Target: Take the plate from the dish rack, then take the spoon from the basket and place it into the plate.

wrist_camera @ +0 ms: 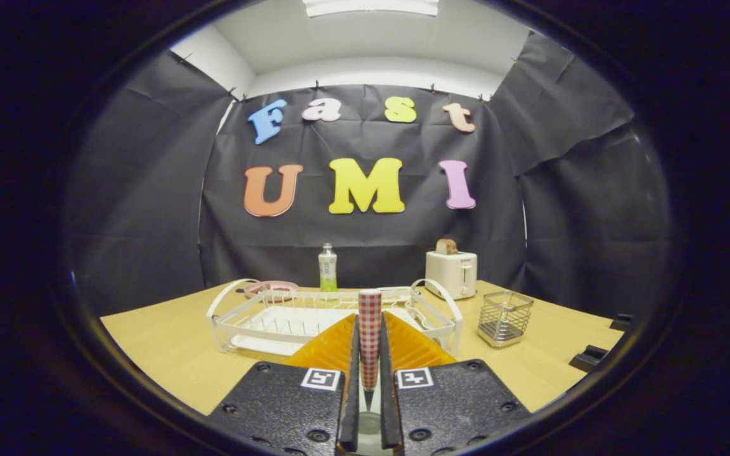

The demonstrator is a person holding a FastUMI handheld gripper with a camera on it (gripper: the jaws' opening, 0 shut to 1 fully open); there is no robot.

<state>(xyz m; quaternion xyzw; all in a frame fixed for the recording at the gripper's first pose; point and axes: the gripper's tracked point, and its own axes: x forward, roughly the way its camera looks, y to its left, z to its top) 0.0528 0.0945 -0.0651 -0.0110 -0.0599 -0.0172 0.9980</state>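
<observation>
Up close, the hand-held gripper [369,329] has its two fingers drawn in tight on a red-and-white checked handle [369,335] that stands upright between them, both fingers pressing its sides. The checked piece tapers downward to a narrow point low in the gap between the fingers; likely the spoon's handle, though the bowl end is hidden, so I cannot confirm it. Its flat top rises above the fingertips.

Just ahead of the fingers sits the white wire dish rack [276,320] on the light wooden desk [168,348]. Looped handles rise at each end of the rack, and a white tray lies under the wires. Behind the rack's far left corner, a pink plate [271,287] lies low; whether it rests on the desk or on the rack's rim I cannot tell.

Right of the rack, apart from it, stands a wire mesh basket [504,318], square, upright.

Beyond the rack, near the back edge of the desk, a clear bottle [327,268] with green liquid in its lower part stands upright against the dark cloth wall. To its right, behind the rack's right handle, a white toaster [452,273] holds a slice of bread [446,246] poking up from its slot.

At the desk's right edge, two dark blocks [599,351] lie near the rim.
</observation>
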